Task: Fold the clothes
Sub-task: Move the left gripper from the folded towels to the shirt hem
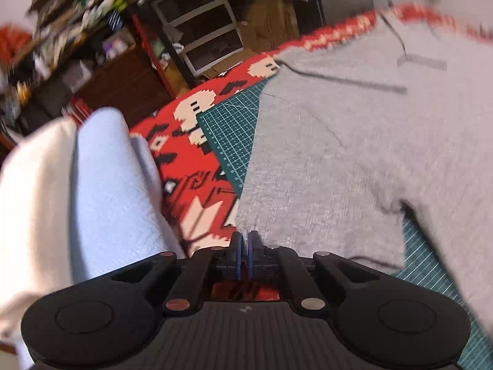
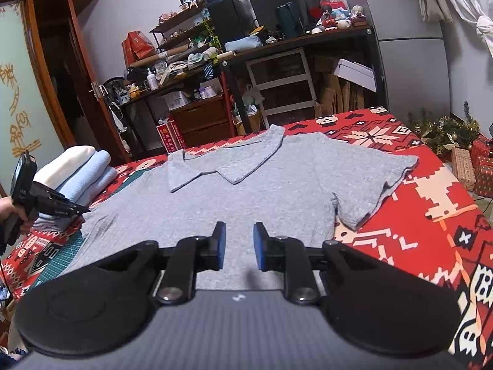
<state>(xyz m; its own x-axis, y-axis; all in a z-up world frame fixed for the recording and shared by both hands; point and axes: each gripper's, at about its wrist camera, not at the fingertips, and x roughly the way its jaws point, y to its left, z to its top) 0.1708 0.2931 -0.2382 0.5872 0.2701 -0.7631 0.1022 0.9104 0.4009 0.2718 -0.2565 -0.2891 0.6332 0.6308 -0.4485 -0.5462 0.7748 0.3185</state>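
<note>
A grey polo shirt lies spread flat on the red patterned cloth, collar at the far side, one short sleeve out to the right. My right gripper is open and empty, just above the shirt's near hem. My left gripper has its blue pads together at the shirt's left edge; fabric between the pads cannot be made out. It also shows in the right wrist view at the shirt's left side.
A stack of folded white and light-blue clothes sits left of the shirt, close to my left gripper. A green cutting mat lies under the shirt. The red patterned cloth covers the table. Cluttered shelves stand behind.
</note>
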